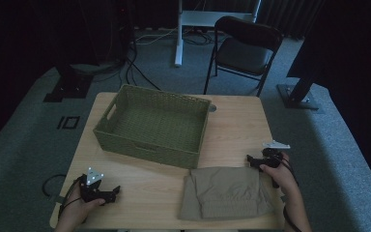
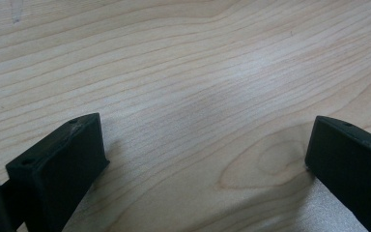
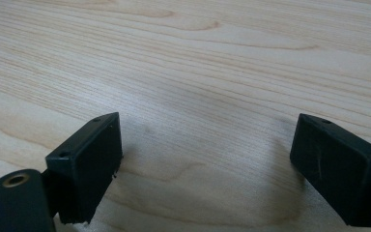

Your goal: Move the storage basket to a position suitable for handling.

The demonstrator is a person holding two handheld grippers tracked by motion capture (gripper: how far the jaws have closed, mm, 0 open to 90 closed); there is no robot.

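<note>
A green woven basket (image 1: pixel 125 145) stands on the wooden table (image 1: pixel 236 125), left of centre toward the back. A folded khaki cloth (image 1: pixel 224 192) lies near the front edge, right of the middle. My left gripper (image 1: pixel 115 192) rests low on the table at the front left, held in a hand, well left of the cloth. My right gripper (image 1: pixel 249 160) sits just past the cloth's far right corner. In each gripper view the jaws stand wide apart over bare wood: left gripper (image 2: pixel 207 159), right gripper (image 3: pixel 207 159). Nothing lies between either pair.
A black folding chair (image 1: pixel 244 48) stands behind the table on the grey carpet. A white desk leg (image 1: pixel 178 34) and cables lie farther back. Bare wood stretches between the basket and my left gripper, and to the basket's right.
</note>
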